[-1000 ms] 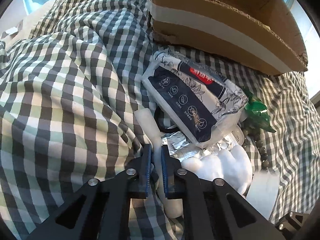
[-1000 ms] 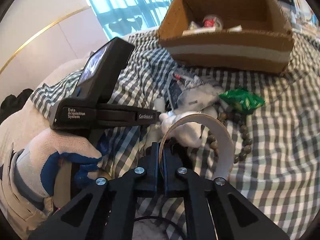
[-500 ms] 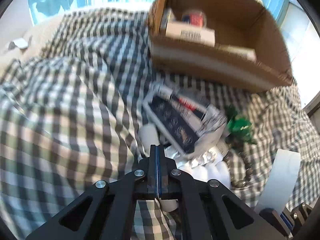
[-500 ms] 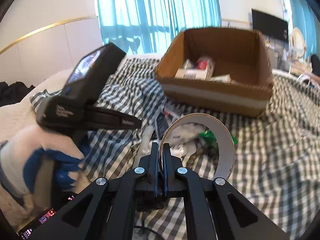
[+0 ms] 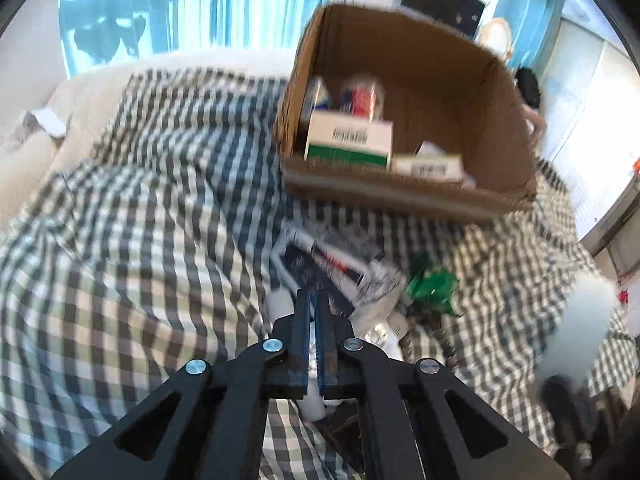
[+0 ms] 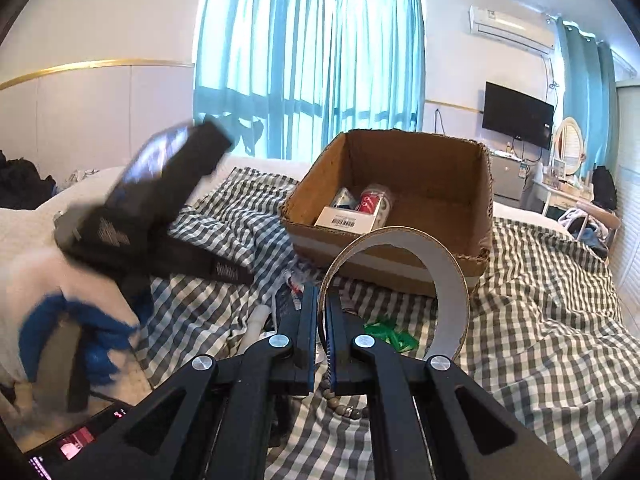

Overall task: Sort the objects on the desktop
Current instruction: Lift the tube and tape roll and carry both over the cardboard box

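Tape roll [image 6: 448,280] rim btwn right hand-held gripper [image 6: 323,312] fingers, box [image 6: 432,200] beyond.

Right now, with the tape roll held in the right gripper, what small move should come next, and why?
Probably carry the tape roll forward, over the near wall of the cardboard box. The right gripper is shut on the roll's rim, lifted above the checked cloth, and the open box with sorted items sits straight ahead.

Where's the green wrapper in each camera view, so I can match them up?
Left wrist: green wrapper lies right of centre on the checked cloth, just right of the left gripper.
Right wrist: green wrapper lies low at centre, seen under the tape ring.
Shared landmark: the cardboard box behind it.
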Tool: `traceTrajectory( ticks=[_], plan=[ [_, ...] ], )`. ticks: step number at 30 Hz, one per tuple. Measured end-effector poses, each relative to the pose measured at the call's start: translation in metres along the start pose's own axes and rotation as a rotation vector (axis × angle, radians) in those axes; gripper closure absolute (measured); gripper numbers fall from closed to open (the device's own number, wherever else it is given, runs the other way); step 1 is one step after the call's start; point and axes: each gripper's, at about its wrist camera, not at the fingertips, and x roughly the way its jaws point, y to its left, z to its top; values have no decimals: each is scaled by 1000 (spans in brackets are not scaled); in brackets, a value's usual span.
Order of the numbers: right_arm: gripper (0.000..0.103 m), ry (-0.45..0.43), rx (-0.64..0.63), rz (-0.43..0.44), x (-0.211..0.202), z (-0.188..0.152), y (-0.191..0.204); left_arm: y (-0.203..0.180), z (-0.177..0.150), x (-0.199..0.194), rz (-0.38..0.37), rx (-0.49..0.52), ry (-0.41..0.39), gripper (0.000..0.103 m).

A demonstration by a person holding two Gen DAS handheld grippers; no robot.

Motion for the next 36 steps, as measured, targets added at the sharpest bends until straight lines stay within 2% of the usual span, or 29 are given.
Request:
traceTrajectory(
  ticks=[2,3,11,15,17,19,20,21,28,36],
  plan=[
    [100,-9,-1,-10,1,4,-5,4,-5,18,2,-23,57,75],
    [100,-14,2,-15,2,7,-8,6,-7,28,2,-32,88,60],
    [100,-58,13,-45,6,22,-25,17,-22,98,37,-62,259,49],
    [100,-68,12,-52,9,27,-27,14,-19,107,22,-63,276,46],
    [100,-78,9,-56,7,30,-25,14,-20,108,3,-55,272,51],
    [100,-88,2,-65,5,32,-23,13,-21,105,-25,-48,263,76],
    [100,-92,-2,-70,3,31,-22,13,-22,103,-17,-45,256,78],
    [100,-93,-4,-74,3,32,-22,13,-22,100,-6,-46,243,92],
    [100,-137,-17,-100,-11,34,-22,20,-22,71,-50,-109,173,97],
    [100,-198,-25,-129,-28,42,-25,6,-5,14,-59,-81,29,97]
  ],
)
